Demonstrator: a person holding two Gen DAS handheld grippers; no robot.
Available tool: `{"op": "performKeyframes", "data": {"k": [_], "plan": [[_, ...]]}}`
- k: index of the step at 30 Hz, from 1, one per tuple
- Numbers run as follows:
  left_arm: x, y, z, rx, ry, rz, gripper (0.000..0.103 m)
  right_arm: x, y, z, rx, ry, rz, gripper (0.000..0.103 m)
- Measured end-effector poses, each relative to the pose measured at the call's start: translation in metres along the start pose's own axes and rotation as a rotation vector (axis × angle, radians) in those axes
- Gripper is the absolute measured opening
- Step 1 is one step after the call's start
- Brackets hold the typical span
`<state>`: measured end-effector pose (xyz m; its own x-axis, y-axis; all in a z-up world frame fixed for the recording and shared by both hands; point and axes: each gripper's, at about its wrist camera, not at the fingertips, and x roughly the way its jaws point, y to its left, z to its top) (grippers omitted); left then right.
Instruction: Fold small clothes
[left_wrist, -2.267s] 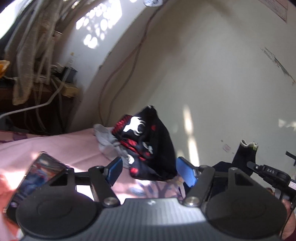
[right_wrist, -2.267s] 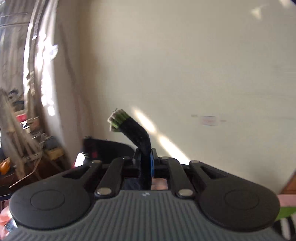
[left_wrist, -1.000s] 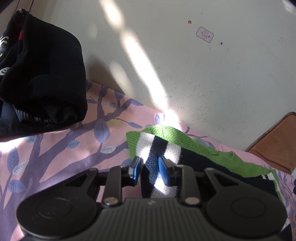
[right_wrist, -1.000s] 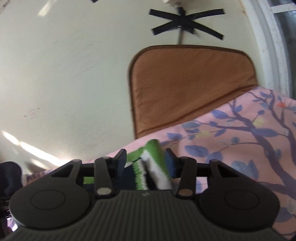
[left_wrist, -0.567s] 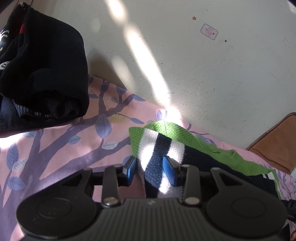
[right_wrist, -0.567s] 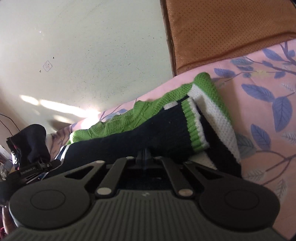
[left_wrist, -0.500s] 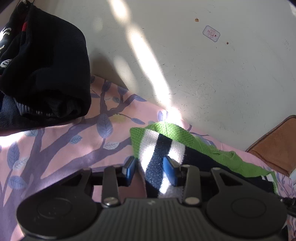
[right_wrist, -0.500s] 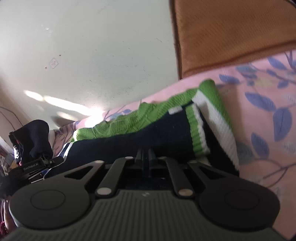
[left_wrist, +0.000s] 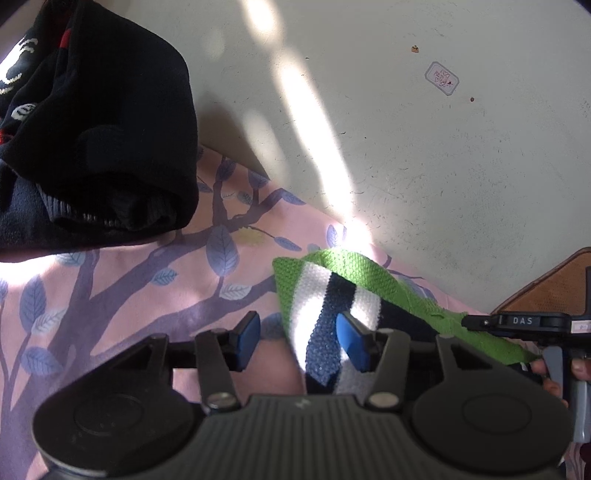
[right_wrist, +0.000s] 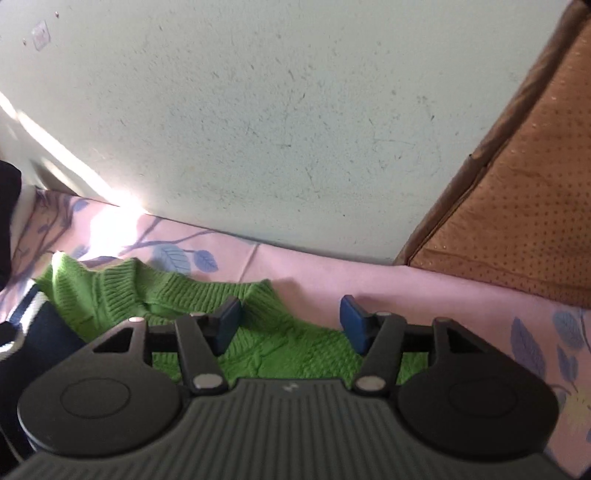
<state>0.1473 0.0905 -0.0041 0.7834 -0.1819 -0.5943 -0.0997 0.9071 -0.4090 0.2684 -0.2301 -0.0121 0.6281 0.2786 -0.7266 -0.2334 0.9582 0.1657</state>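
Observation:
A small knitted sweater, green with navy and white stripes (left_wrist: 332, 295), lies on the pink sheet by the wall. My left gripper (left_wrist: 299, 341) straddles its striped end. The jaws are opening: the left pad (left_wrist: 247, 338) stands clear of the cloth and the right pad (left_wrist: 351, 343) rests beside it without pinching. In the right wrist view my right gripper (right_wrist: 291, 325) hovers over the sweater's green ribbed part (right_wrist: 207, 291). Its jaws are opening too, with nothing pressed between them. The right gripper's body (left_wrist: 532, 321) shows at the right edge of the left wrist view.
A pile of black clothes (left_wrist: 92, 147) sits at the left on the pink tree-print sheet (left_wrist: 110, 295). A pale wall (right_wrist: 258, 129) runs close behind the sweater. A brown cushion (right_wrist: 517, 203) leans on the wall at the right.
The left jaws have spread apart off the striped end. The right gripper, shut half a second ago, has swung across the sweater and now stands wide over the green ribbed part.

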Motion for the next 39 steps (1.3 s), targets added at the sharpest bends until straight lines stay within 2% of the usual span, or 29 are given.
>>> {"op": "performKeyframes", "data": {"k": [1, 2, 5, 9, 13, 16, 20, 23, 25, 30, 31, 32, 34, 36, 37, 38, 39], "plan": [[0.0, -0.001, 0.0, 0.005, 0.001, 0.002, 0.048, 0.0, 0.002, -0.001, -0.018, 0.005, 0.019, 0.057], [0.0, -0.002, 0.0, 0.012, 0.001, 0.004, 0.049, -0.003, 0.007, -0.002, -0.046, 0.0, 0.048, 0.032], [0.001, -0.004, -0.001, 0.017, 0.0, 0.005, 0.05, -0.025, 0.016, -0.008, -0.096, -0.045, 0.017, 0.016], [-0.002, 0.001, 0.001, -0.014, -0.006, -0.02, 0.052, -0.077, 0.015, -0.015, -0.057, -0.149, 0.089, 0.014], [-0.016, 0.009, 0.008, -0.033, -0.042, -0.048, 0.057, -0.141, 0.038, -0.044, -0.125, -0.238, 0.151, 0.014], [-0.04, 0.016, 0.018, -0.078, -0.092, -0.058, 0.061, -0.187, 0.055, -0.09, -0.194, -0.279, 0.201, 0.014], [-0.083, 0.022, 0.02, -0.091, -0.133, -0.106, 0.066, -0.219, 0.072, -0.165, -0.25, -0.263, 0.213, 0.013], [-0.117, 0.028, 0.004, -0.071, -0.159, -0.128, 0.079, -0.229, 0.069, -0.214, -0.193, -0.241, 0.194, 0.013], [-0.135, 0.035, -0.009, -0.06, -0.146, -0.147, 0.082, -0.232, 0.065, -0.238, -0.138, -0.227, 0.191, 0.012], [-0.159, 0.053, -0.036, -0.07, -0.057, -0.205, 0.087, -0.227, 0.076, -0.267, -0.098, -0.209, 0.204, 0.014], [-0.161, 0.055, -0.04, -0.068, -0.041, -0.215, 0.087, -0.228, 0.074, -0.267, -0.082, -0.216, 0.217, 0.016], [-0.163, 0.057, -0.044, -0.068, -0.027, -0.227, 0.087, -0.233, 0.067, -0.266, -0.049, -0.231, 0.241, 0.024], [-0.161, 0.059, -0.051, -0.065, 0.002, -0.234, 0.087, -0.245, 0.046, -0.258, 0.057, -0.308, 0.267, 0.032], [-0.157, 0.061, -0.053, -0.075, 0.02, -0.23, 0.087, -0.255, 0.023, -0.254, 0.183, -0.393, 0.221, 0.042], [-0.155, 0.063, -0.051, -0.091, 0.025, -0.236, 0.087, -0.258, 0.011, -0.252, 0.24, -0.42, 0.17, 0.054], [-0.154, 0.065, -0.049, -0.114, 0.028, -0.254, 0.087, -0.256, 0.001, -0.249, 0.29, -0.431, 0.107, 0.06], [-0.153, 0.066, -0.046, -0.135, 0.028, -0.274, 0.087, -0.251, -0.005, -0.246, 0.319, -0.425, 0.073, 0.062]]}}
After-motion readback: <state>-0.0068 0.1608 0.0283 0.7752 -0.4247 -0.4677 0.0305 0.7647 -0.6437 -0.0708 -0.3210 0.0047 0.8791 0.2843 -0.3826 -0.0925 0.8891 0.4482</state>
